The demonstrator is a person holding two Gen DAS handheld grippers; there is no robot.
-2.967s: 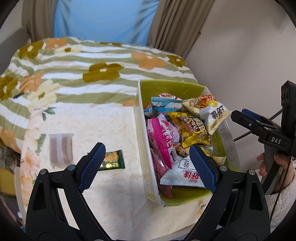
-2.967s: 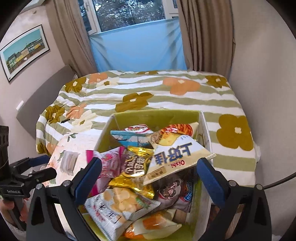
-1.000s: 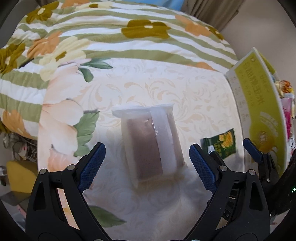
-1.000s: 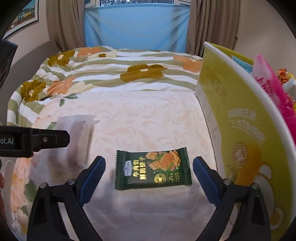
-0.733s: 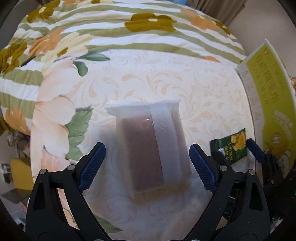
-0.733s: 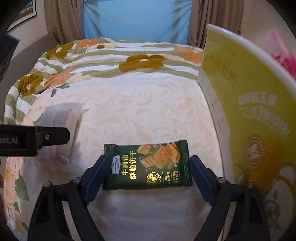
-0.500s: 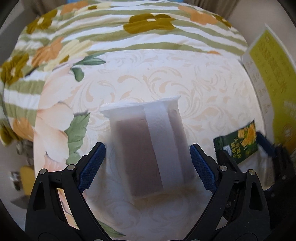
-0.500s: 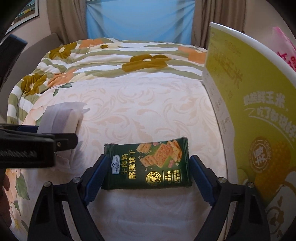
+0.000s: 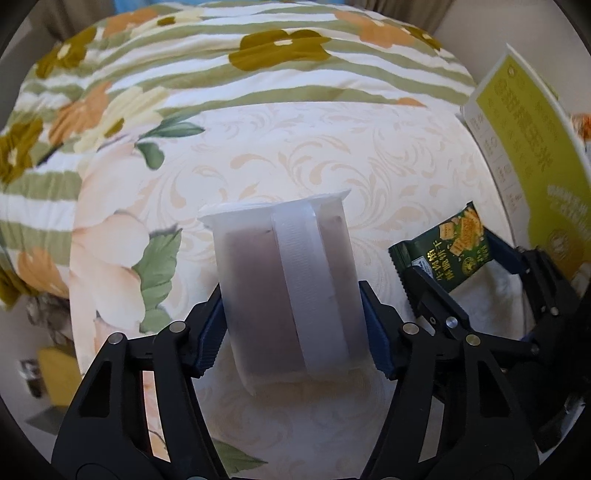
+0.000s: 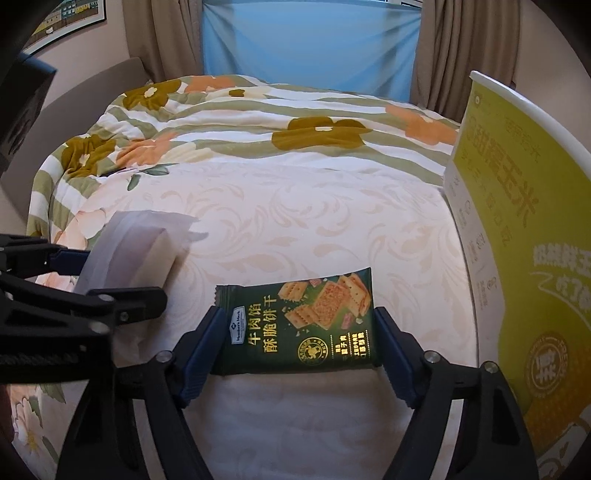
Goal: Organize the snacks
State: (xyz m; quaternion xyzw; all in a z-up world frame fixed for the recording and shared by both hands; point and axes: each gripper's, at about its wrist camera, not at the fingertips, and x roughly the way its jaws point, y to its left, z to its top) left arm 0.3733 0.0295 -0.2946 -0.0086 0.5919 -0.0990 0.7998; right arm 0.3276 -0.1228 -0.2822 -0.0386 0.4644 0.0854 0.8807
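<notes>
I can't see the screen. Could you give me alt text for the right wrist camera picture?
The right gripper is closing around a dark green cracker packet lying on a cream patterned cloth. At left, the left gripper pinches a frosted white snack packet; a yellow-green box wall stands at right, a flowered quilt behind.

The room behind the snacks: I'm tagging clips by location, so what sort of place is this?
Most likely a bedroom in a home. The snacks lie on a bed under a green-striped floral quilt, brown curtains frame a window covered by blue fabric, and a framed picture hangs on the wall.
</notes>
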